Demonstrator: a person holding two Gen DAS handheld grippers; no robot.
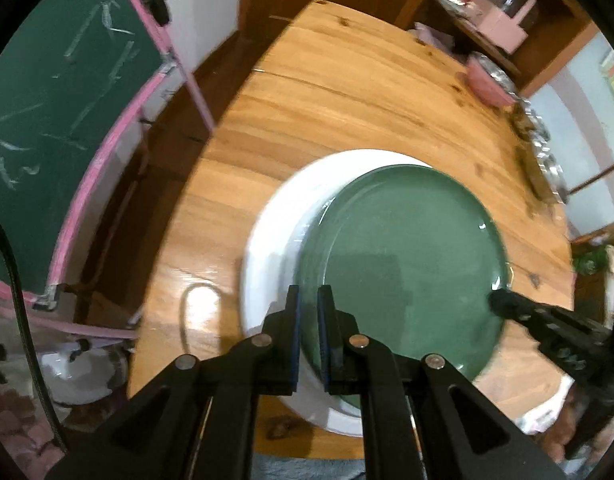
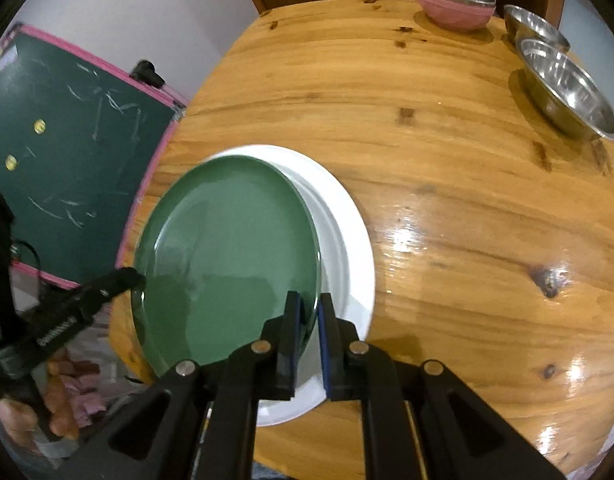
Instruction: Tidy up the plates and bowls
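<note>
A green plate [image 1: 407, 260] hangs slightly tilted just above a larger white plate [image 1: 275, 240] that lies on the round wooden table [image 1: 347, 92]. My left gripper [image 1: 309, 292] is shut on the green plate's near rim. On the opposite rim, at the lower right of the left wrist view, the right gripper [image 1: 499, 300] clamps the same plate. In the right wrist view the right gripper [image 2: 310, 298] pinches the green plate [image 2: 227, 248] at its edge over the white plate [image 2: 347, 232]. There the left gripper [image 2: 135, 276] grips the far rim, with a person's hand [image 2: 59, 400] behind it.
A pink bowl [image 2: 453, 4] with a steel bowl inside stands at the table's far edge, and two steel bowls [image 2: 567, 88] sit at the far right. A green chalkboard with a pink frame [image 2: 67, 140] stands beside the table on the left.
</note>
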